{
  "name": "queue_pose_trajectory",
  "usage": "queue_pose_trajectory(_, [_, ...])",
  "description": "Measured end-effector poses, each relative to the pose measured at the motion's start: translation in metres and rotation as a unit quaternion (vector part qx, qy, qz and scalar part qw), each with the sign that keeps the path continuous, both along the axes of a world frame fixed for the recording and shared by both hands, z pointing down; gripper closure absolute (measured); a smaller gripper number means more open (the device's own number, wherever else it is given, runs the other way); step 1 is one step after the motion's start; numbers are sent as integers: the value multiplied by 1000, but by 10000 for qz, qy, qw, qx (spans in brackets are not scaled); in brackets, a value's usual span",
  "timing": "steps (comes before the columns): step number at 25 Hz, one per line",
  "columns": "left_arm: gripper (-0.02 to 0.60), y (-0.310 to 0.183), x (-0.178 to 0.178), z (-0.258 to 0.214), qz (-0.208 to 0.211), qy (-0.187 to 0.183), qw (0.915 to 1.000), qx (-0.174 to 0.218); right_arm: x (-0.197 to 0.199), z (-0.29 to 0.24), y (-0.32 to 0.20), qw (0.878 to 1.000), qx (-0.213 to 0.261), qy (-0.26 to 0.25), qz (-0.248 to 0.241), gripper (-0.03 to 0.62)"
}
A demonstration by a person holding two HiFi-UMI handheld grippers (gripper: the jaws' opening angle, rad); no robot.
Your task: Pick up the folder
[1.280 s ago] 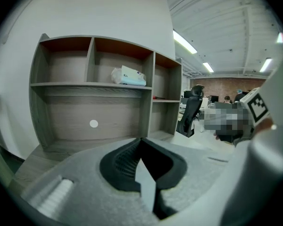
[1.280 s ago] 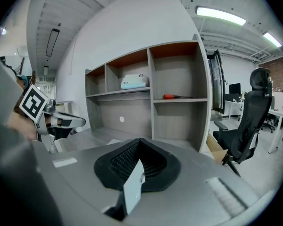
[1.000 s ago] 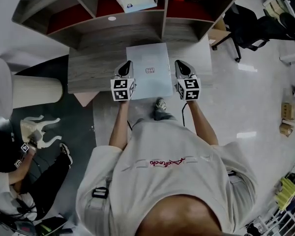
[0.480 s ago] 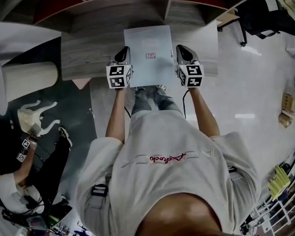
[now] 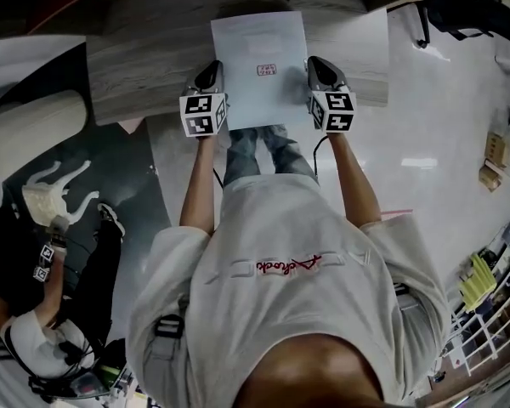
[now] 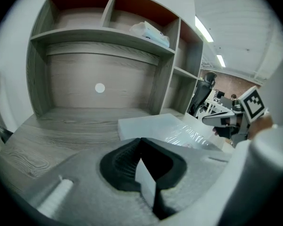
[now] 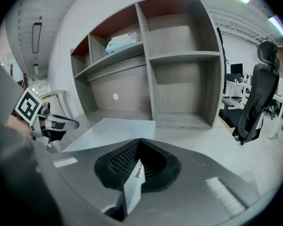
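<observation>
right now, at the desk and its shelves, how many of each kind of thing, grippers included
folder: 1
tissue pack: 1
grippers: 2, left gripper and right gripper, both shut
total: 4

The person wore a loose, pale grey T-shirt (image 5: 280, 313) with short sleeves and a line of red script (image 5: 276, 268) across it. A black buckle (image 5: 172, 325) on a strap sat at its left side. Below the shirt were faded blue-grey jeans (image 5: 255, 147).

The left claw (image 5: 216, 66) and right claw (image 5: 314, 61) had dark, tapering noses on silver-grey bodies. Each carried a white cube, left cube (image 5: 204, 115) and right cube (image 5: 333, 111), printed with black square markers. A thin dark cable (image 5: 318, 155) trailed from the right one. Close up, each body was a matte grey shell (image 6: 80, 182) around a black ribbed hollow (image 7: 118, 166).
</observation>
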State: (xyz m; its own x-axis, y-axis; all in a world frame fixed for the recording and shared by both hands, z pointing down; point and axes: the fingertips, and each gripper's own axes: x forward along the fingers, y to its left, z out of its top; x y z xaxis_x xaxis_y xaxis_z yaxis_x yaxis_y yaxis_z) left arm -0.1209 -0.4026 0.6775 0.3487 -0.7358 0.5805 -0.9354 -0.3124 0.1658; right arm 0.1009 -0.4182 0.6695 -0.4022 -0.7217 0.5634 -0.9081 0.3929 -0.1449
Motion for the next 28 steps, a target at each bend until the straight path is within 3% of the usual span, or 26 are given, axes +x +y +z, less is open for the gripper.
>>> queue_pose_trajectory(7, [581,7,-10,14,-98,178,9998,-58,-3,21,12,9998,-164,-17,126,586])
queue_pose_trajectory(10, [581,7,-13,17,-141,261,9995,-54,1,25,12,9996,-148,-65,246,544])
queue_pose_trajectory(12, [519,7,-16,21,-213,360,9991,-92,3,27,10,9993,-136,-183,301,492])
queue_pose_trajectory(16, [365,8,-12,30,-267,746,9964,-291,-4,34,5,9964,-390,-726,215,323])
queue_pose_trajectory(17, [295,9,-9,33,-245,851,9953,-383,-5,37,3,9951,-462,-849,221,279])
queue_pose_trajectory(20, [166,14,3,47,-158,1159,9907,-690,-11,46,1,9912,-673,-1124,162,168])
queue_pose_trajectory(23, [123,17,15,55,-53,1286,9880,-857,-20,52,2,9883,-882,-1240,-45,119])
queue_pose_trajectory(28, [114,20,32,63,154,1404,9835,-1129,-33,62,6,9847,-1229,-1182,-367,115])
